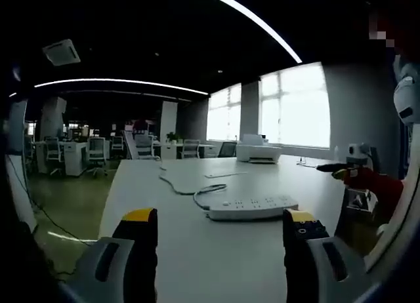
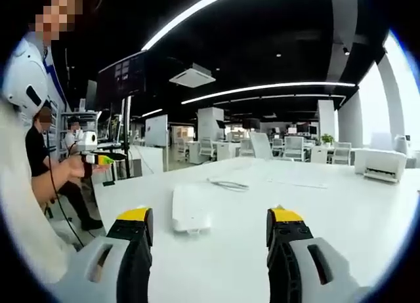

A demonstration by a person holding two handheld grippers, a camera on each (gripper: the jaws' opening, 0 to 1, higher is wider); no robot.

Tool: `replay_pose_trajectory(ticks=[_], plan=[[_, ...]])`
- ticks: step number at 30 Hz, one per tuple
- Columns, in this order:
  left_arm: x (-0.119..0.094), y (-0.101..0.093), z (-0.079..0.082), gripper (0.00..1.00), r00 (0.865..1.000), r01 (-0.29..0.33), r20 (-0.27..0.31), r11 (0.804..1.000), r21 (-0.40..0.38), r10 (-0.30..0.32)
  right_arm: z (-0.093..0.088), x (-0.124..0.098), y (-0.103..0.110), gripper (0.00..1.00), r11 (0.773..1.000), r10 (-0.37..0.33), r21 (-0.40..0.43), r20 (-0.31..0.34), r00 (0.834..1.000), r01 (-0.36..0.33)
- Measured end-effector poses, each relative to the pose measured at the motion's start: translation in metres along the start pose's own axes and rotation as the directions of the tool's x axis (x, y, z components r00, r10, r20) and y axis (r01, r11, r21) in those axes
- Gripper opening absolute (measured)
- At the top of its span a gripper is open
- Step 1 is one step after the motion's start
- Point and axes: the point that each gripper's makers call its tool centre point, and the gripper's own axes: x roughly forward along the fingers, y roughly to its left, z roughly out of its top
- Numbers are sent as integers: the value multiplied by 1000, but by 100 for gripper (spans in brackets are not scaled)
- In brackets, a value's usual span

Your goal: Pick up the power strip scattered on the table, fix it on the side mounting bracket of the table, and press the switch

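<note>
White table [image 1: 197,250], unlabelled power strip [image 1: 252,207]

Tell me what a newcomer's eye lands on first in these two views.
The white power strip lies on the white table, its cable curling away, just beyond the left gripper, whose yellow-tipped jaws stand open. In the right gripper view, the right gripper is also open. Bright windows glare behind a printer.

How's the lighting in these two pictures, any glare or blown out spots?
Left gripper view: windows blown out white, ceiling dark, power strip clear on the table. Right gripper view: window glares at the right edge, fisheye bends the ceiling lights.
</note>
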Motion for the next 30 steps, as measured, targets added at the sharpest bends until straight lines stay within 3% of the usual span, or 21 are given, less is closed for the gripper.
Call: replay_pose_trajectory(ticks=[8,30], plan=[[0,3,-9,84,999,-8,-48,1000,17,9,-7,7,6,67,1000,20,-2,-31,999,-20],[-5,7,-24,86,997,32,-68,999,-4,-32,-25,29,30,68,999,47,12,-82,996,-46]])
